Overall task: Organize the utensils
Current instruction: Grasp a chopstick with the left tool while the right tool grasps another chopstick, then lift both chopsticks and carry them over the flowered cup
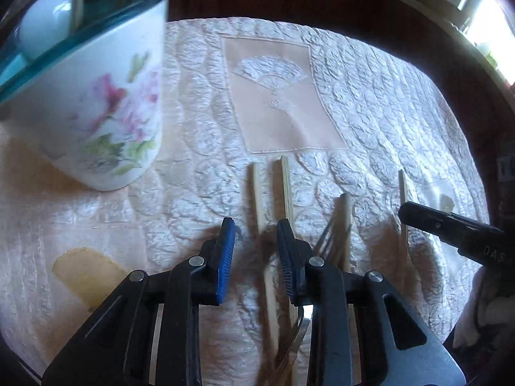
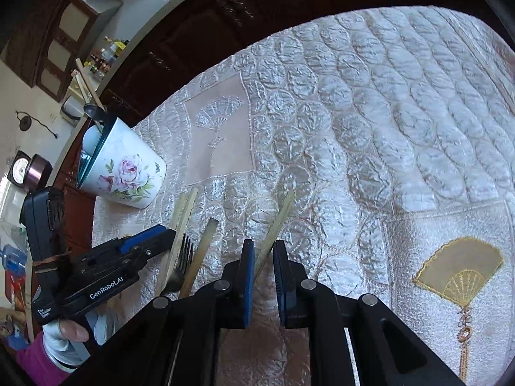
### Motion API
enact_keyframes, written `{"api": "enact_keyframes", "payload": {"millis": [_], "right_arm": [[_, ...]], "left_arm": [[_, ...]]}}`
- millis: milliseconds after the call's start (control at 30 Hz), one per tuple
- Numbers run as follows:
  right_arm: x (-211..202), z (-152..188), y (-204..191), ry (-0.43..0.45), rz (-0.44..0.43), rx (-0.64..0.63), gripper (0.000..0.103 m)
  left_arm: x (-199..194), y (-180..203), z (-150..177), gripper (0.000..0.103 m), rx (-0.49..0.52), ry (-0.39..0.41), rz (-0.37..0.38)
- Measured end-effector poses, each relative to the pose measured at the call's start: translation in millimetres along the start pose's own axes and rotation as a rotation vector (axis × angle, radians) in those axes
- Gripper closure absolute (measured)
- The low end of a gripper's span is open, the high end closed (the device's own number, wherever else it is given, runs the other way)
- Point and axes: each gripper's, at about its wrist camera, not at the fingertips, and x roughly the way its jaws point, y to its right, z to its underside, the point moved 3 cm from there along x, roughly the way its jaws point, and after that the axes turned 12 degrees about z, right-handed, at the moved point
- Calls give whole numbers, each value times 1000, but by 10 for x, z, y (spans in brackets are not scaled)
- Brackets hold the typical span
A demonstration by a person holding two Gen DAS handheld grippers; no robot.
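Several wooden chopsticks and a metal fork (image 1: pixel 326 238) lie side by side on a quilted white cloth. My left gripper (image 1: pixel 256 223) is low over them and open. One chopstick (image 1: pixel 259 199) runs between its blue pads without being pressed. The fork (image 2: pixel 185 257) lies just right of that gripper (image 2: pixel 161 236). My right gripper (image 2: pixel 264 244) is shut on the rightmost chopstick (image 2: pixel 280 215), which crosses slantwise between its pads. Its black finger (image 1: pixel 418 215) reaches in over that chopstick (image 1: pixel 401 186). A floral cup (image 1: pixel 106 122) (image 2: pixel 128 173) at the left holds a white spoon and other utensils.
The quilted cloth (image 2: pixel 370 112) covers the whole table. Dark wooden cabinets (image 2: pixel 225 25) run along its far edge. Gold fan embroidery (image 2: pixel 460 273) lies at the near right. A gloved hand (image 2: pixel 70 331) with a magenta sleeve holds the left gripper.
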Motion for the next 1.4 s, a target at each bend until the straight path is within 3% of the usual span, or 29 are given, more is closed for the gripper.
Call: {"api": "enact_keyframes", "payload": {"millis": [133,267,433,567,767,900,933,967,1000,1100,1400], "right_arm": [[68,32,-40,-17,-17,-11,92],[126,17,-72,-36,-16,-18,92],[155,-73,-52,-45,-20,-3,81],[185,-147,-96,-54,20,-30,81],[235,-196,-156,-53,54,-78,81],[272,-217,-161,-31,67,-80,91],[262,-220,-177,-29,67,-90,91],[261,-218,-213,-28,65,-96,92],[232,-221,-231,-23,60,-101,93],[23,-261,-287,21,28,-101,94],[-835,-407,-575,210,-50,-149,98]], "left_arm": [[38,10,-10,78,18,0,-23],[-9,-81,7,95,-3,-5,-15],[-160,-185,148,95,-37,-26,24],[-197,-302,105,94,-110,-31,30],[-89,-284,-57,80,-80,-19,-57],[-26,-270,-99,78,-48,-4,-92],[-25,-266,-103,80,-40,-6,-94],[-33,-266,-113,97,-33,-4,-86],[-69,-269,-127,96,-31,-1,-49],[-315,-282,-167,97,-46,59,26],[-1317,-156,-235,99,2,267,103]]}}
